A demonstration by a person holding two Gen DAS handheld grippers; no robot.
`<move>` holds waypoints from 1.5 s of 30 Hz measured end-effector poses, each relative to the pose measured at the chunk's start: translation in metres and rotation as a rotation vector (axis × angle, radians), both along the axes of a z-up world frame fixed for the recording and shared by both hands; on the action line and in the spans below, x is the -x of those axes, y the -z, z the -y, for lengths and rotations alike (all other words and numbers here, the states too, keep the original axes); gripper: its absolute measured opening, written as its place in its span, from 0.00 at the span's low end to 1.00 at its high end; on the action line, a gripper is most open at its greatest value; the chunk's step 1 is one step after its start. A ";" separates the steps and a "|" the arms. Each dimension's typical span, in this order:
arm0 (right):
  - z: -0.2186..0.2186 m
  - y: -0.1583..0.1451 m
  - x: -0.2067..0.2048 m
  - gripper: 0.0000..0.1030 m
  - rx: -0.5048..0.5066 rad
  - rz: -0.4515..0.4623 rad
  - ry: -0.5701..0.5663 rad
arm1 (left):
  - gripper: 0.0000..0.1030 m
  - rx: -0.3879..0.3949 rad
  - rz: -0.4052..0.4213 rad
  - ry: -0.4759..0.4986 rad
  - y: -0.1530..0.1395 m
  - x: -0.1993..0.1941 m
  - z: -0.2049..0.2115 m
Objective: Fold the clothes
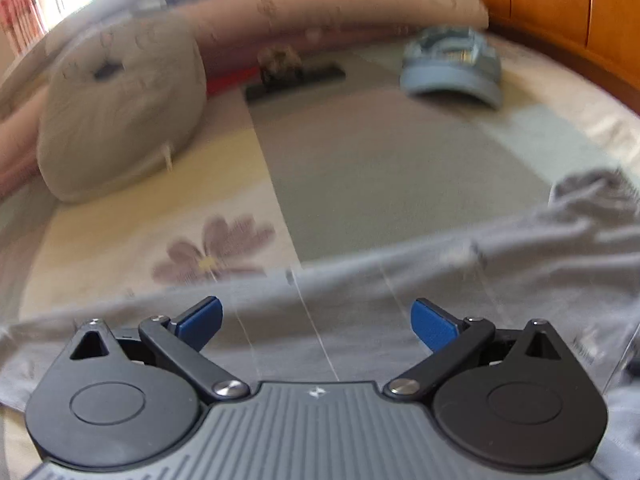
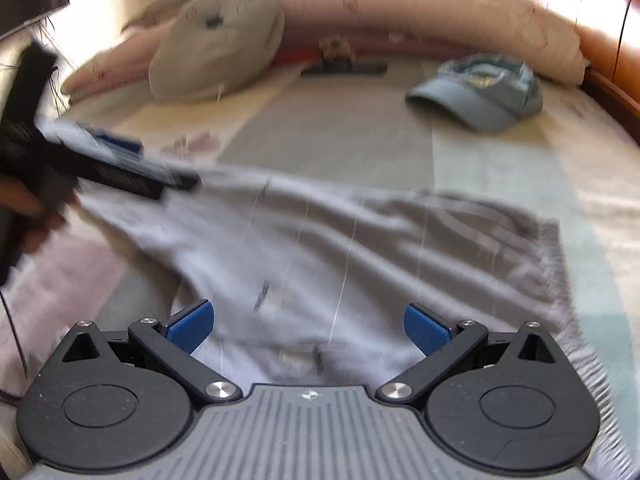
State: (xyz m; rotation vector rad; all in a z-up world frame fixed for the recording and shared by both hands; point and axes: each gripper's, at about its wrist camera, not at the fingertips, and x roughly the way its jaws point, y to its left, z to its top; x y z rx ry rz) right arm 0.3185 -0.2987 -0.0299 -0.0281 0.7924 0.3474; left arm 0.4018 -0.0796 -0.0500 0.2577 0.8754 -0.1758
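The left gripper (image 1: 316, 320) stands with its blue pads wide apart and nothing between them, hovering low over the near part of a grey garment (image 1: 400, 300). The right gripper (image 2: 308, 326) is the same — pads spread, empty, with grey cloth showing through the gap but not pinched. In the right wrist view the left gripper shows again at about 9 o'clock (image 2: 124, 160), blurred, with a hand (image 2: 24, 208) behind it; it looks close to the garment's far-left corner, though the blur hides whether it touches.

The garment lies spread across the near half of the bed (image 2: 328, 132), running from 9 o'clock toward 3 o'clock. It is pale grey knit with thin light lines down it, a few small dark marks, and a ribbed or gathered edge at the right end, near 3 o'clock. It is not flat: creases ripple across it, and the right part seems doubled or bunched — I cannot tell its type for sure.

As for progress, no neat folded packet shows here. The cloth reads as loosely laid out, perhaps with one part turned over; folding seems largely left to do, in my judgement.

Farther out, a blue cap (image 2: 480, 96) lies at 1 o'clock, a grey cushion (image 2: 216, 44) at 11 o'clock, and a long pink bolster (image 2: 420, 12) runs along 12 o'clock.
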 end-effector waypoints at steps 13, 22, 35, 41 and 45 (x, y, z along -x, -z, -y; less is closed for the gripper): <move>0.010 -0.014 -0.109 1.00 -0.284 -0.051 -0.208 | 0.99 0.162 -0.111 -0.155 0.005 0.060 -0.045; -0.006 0.025 -0.173 1.00 -0.440 -0.329 -0.262 | 0.99 0.184 -0.109 -0.190 0.001 0.074 -0.058; -0.020 0.020 -0.098 1.00 -0.428 -0.299 -0.422 | 0.99 0.236 -0.023 -0.196 -0.021 0.039 -0.056; -0.017 0.024 -0.093 1.00 -0.462 -0.285 -0.385 | 0.99 0.226 0.016 -0.163 -0.008 0.008 -0.031; -0.013 0.013 -0.086 1.00 -0.407 -0.250 -0.403 | 1.00 0.166 -0.050 -0.184 0.014 -0.001 -0.021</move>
